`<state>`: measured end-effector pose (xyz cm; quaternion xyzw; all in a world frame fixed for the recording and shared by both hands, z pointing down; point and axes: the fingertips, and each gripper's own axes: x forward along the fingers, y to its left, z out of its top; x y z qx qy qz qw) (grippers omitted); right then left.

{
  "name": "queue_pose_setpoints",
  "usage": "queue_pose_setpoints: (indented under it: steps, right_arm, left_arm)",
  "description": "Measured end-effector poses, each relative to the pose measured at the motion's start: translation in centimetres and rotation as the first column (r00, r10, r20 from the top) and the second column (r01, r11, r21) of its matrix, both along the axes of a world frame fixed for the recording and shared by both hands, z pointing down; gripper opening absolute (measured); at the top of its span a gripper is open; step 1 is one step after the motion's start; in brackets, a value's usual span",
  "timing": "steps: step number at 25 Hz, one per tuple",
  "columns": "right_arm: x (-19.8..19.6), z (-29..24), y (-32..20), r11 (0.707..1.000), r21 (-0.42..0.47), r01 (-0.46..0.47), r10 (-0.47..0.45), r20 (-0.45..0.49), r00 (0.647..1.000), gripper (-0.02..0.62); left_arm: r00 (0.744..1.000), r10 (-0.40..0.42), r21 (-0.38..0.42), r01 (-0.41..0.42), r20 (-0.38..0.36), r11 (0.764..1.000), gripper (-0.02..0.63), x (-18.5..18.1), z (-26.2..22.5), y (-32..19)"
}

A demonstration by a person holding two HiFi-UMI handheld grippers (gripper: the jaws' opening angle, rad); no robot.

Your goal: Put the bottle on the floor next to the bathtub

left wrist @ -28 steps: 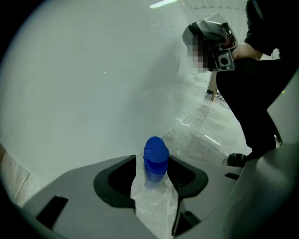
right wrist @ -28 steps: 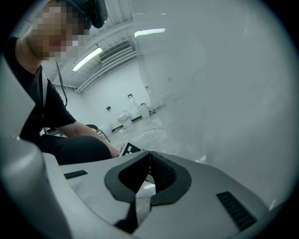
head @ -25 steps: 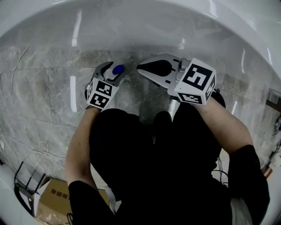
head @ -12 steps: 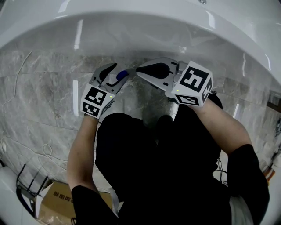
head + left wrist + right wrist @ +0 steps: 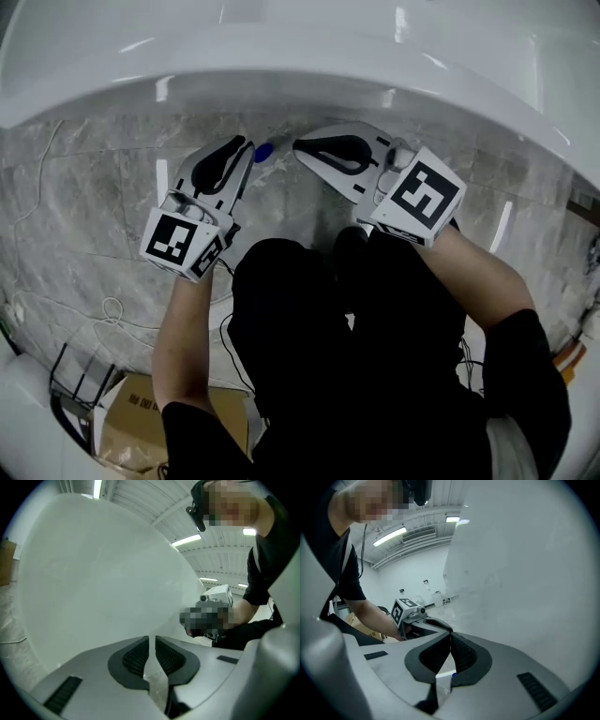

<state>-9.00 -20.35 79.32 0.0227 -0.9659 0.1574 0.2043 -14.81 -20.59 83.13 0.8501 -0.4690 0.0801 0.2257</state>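
Looking down in the head view, a small blue-capped bottle (image 5: 263, 151) sits on the grey veined marble floor (image 5: 84, 206) just beside the glossy white bathtub wall (image 5: 281, 84), between the tips of the left gripper (image 5: 246, 146) and right gripper (image 5: 300, 145); a brown cardboard box (image 5: 141, 422) lies well apart. The left gripper view shows its jaws closing to a thin slit with nothing between them, under a strip-lit white ceiling (image 5: 220, 559). The right gripper view shows jaws pressed together, empty
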Motion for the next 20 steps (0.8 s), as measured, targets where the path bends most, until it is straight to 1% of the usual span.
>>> queue_pose_setpoints:
  steps: [1,3,4,7,10,13,16,18,20]
  right_arm:
    - [-0.2,-1.9,0.2,0.999,0.038,-0.007,0.005,0.035,0.999,0.028]
    - [-0.7,-4.7,0.9,0.996,0.09,0.003,-0.011,0.093,0.996,0.028]
    - [-0.8,-5.6,1.2,0.996,0.084,0.013,-0.022,0.108,0.994,0.028]
    - [-0.8,-7.8,1.6,1.0,-0.007,0.029,-0.028,0.119,0.993,0.028]
    - [-0.3,-12.9,2.3,0.998,-0.056,0.005,0.002,0.127,0.992,0.028]
    - [0.4,-19.0,3.1,0.998,-0.062,-0.006,0.013,0.106,0.994,0.028]
    - [0.5,-24.2,3.6,0.998,-0.059,0.006,-0.001,0.081,0.997,0.028]
    - [0.2,-28.0,4.0,0.998,-0.069,0.008,-0.003,0.085,0.996,0.028]
    - [0.1,-32.0,4.6,0.995,-0.104,0.008,0.003,0.101,0.995,0.028]
  left_arm:
    - [1.0,-0.024,0.0,0.024,-0.009,1.0,0.043,-0.1,-1.7,0.3]
    - [0.997,-0.073,-0.001,0.073,-0.004,0.997,0.027,-0.7,-4.5,0.5]
    - [0.996,-0.094,-0.001,0.094,0.005,0.996,0.024,-1.1,-5.7,0.4]
    - [0.989,-0.14,0.0,0.14,0.053,0.99,0.018,-2.3,-9.2,0.2]
    - [0.984,-0.154,-0.001,0.155,0.088,0.988,0.017,-2.3,-15.3,1.3]
    - [0.987,-0.143,-0.008,0.144,0.067,0.99,0.017,-0.9,-22.7,2.3]
    - [0.99,-0.133,-0.011,0.134,0.057,0.991,0.017,-0.4,-28.8,3.0]
    - [0.99,-0.131,-0.021,0.132,0.058,0.991,0.017,-0.3,-32.4,3.7]
    - [0.99,-0.131,-0.025,0.133,0.059,0.991,0.017,-0.2,-36.1,4.3]
